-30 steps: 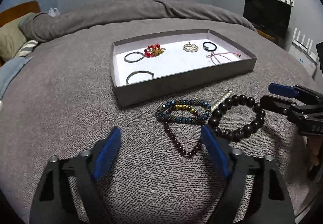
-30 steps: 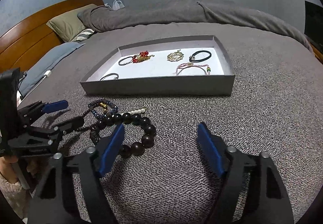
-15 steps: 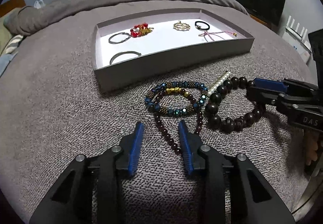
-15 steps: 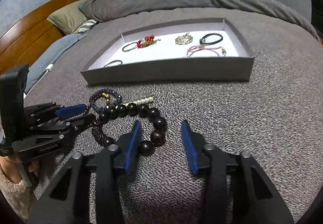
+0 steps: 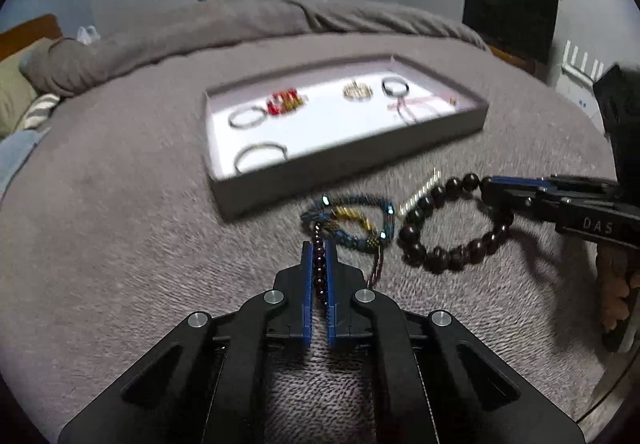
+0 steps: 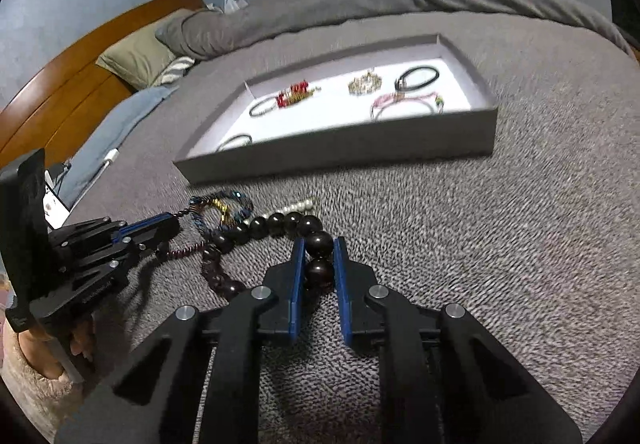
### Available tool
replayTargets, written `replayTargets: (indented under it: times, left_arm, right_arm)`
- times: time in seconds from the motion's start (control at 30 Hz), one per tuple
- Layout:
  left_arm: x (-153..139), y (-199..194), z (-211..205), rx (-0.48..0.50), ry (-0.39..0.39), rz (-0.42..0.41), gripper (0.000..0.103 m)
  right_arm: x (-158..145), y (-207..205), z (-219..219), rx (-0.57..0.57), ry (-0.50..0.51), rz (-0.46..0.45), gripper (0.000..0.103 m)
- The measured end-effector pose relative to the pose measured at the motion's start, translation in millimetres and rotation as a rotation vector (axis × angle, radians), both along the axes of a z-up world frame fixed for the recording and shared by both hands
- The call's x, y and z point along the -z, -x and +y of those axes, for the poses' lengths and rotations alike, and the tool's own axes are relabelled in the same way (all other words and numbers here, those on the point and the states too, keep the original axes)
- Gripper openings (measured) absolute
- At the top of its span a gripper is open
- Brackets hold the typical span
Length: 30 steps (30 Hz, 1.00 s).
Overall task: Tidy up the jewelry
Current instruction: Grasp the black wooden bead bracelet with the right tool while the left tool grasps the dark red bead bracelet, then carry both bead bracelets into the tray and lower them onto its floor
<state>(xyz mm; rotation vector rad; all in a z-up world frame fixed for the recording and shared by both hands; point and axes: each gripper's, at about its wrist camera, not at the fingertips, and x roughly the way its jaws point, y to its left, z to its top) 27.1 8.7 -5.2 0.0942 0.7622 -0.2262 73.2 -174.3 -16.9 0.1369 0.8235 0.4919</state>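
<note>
On the grey bedcover in front of a grey tray [image 5: 340,167] [image 6: 340,153] lie a thin dark red bead bracelet [image 5: 378,268] [image 6: 188,250], a large dark bead bracelet [image 5: 436,260] [image 6: 276,222], blue-and-gold beaded bracelets [image 5: 360,222] [image 6: 220,205] and a short pearl strand [image 5: 422,193] [image 6: 298,205]. My left gripper [image 5: 319,244] [image 6: 172,222] is closing, its blue pads pinching the dark red strand. My right gripper [image 6: 319,240] [image 5: 486,185] is closing too, with two big dark beads gripped between its pads.
The tray's white floor holds silver bangles, a red-and-gold piece, a gold charm, a black ring and a pink cord. Pillows [image 6: 140,55] and a wooden headboard [image 6: 60,95] are at the left, a dark screen [image 5: 508,15] at the right. A person's hand [image 6: 40,356] holds the left gripper.
Both grippers went from wide open to nearly shut. The left closed around the dark red bead strand, the right around the large dark beads. Both views now look blurred.
</note>
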Motion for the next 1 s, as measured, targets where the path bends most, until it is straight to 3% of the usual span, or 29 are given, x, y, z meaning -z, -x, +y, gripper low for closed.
replayTargets:
  times: [0.3,0.77,1.0]
  left_arm:
    - [-38,18,15,-0.032,0.066,-0.128,0.006]
    - [-43,15,15,-0.046,0.051,-0.143,0.006]
    - [-71,-6,5,-0.039,0.051,-0.181,0.006]
  right_arm:
    - [-45,22,-16,0.067,0.020,-0.205,0.014]
    - [-66,26,-30,0.103,0.006,-0.269,0.014]
    - [-83,9,-27,0.128,0.010,-0.299,0.014]
